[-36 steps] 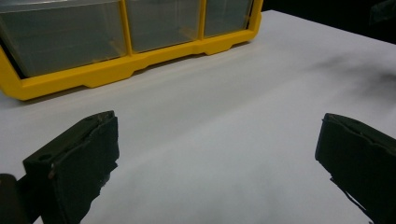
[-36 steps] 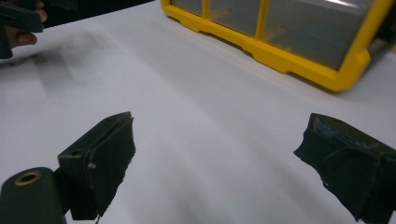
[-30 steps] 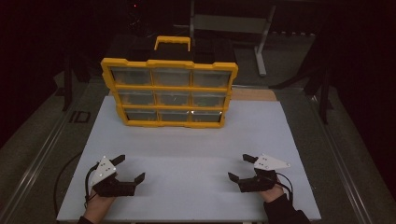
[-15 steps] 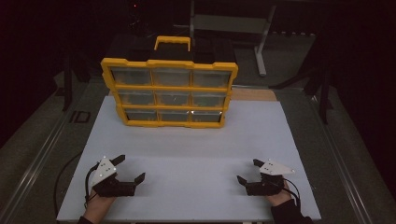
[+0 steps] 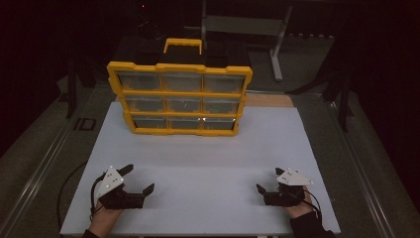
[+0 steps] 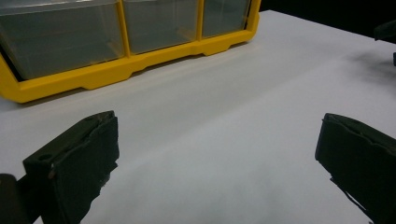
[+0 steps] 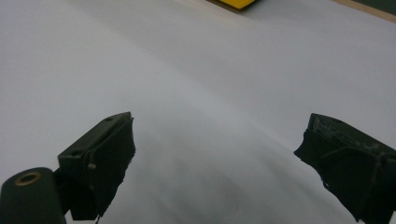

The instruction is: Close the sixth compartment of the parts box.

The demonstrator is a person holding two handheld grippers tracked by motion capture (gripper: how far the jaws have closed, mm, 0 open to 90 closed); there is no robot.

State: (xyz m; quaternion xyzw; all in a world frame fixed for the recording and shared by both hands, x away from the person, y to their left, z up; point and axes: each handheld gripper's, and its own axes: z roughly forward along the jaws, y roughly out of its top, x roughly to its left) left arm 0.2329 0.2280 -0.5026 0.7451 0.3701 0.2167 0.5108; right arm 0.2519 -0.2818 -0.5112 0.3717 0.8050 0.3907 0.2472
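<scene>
The left gripper (image 5: 132, 185) rests low on the near left corner of the white table (image 5: 208, 148), jaws spread wide, nothing between them. Over on the near right corner the right gripper (image 5: 267, 191) sits the same way, jaws wide apart and empty, angled in toward the middle. Both hands are planted right at the table's near edge, and that looks like a ready stance: each tool parked on its own side, leaving the whole middle of the table free.

And there's the thing they face: the yellow drawer cabinet (image 5: 179, 94), standing upright at the far side of the table, well apart from both grippers, its handle (image 5: 183, 44) on top. Nine clear drawers in three rows look straight at the person, so every drawer front is in reach for a forward pull, which is surely why it stands that way.

From the left gripper view, the cabinet's bottom row (image 6: 112, 28) sits ahead and to the left, the yellow base (image 6: 126, 67) flat on the table, and the two black pads (image 6: 79, 163) frame bare surface. The right gripper view looks across plain white table, with just a yellow corner (image 7: 236, 3) at the top edge. I can't make out what the drawers hold.

My read: nothing is started yet, and the wide jaws suit a reach forward to a drawer.
</scene>
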